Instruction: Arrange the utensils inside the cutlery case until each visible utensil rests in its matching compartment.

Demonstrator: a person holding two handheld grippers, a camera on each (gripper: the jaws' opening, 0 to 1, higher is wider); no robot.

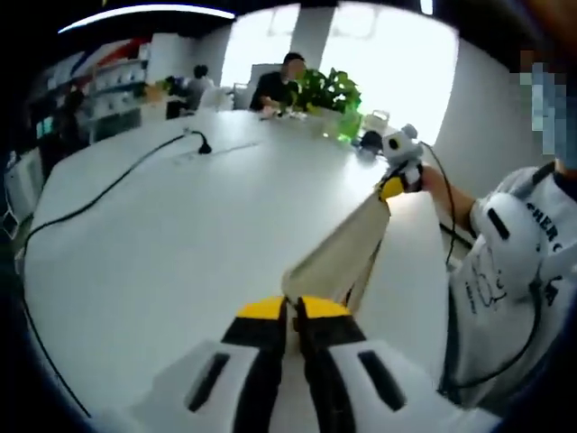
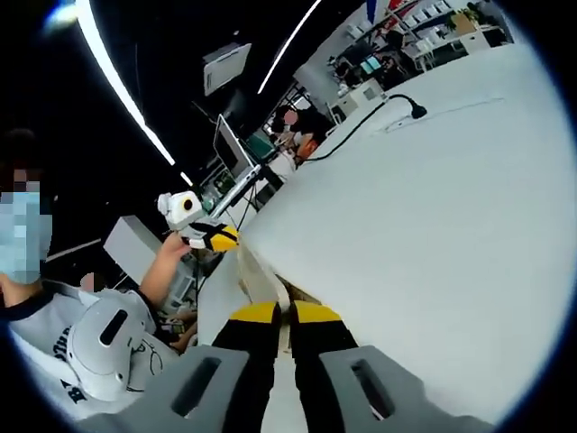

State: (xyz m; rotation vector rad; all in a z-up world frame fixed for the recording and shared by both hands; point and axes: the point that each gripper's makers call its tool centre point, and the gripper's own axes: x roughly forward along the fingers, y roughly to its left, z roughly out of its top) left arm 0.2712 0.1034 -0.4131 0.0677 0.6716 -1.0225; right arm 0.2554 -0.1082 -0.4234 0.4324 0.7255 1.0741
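Cutlery case (image 1: 338, 257) between both claws, above white table (image 1: 180, 234).

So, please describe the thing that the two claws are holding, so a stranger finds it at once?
Start from the big white table. Above it, a beige cloth piece hangs stretched between the left claw and the right claw, each shut on one end. It is the only soft, cream-coloured thing; the nearby black cable is thin and dark.

White table (image 1: 180, 244), bright windows (image 1: 379, 54)
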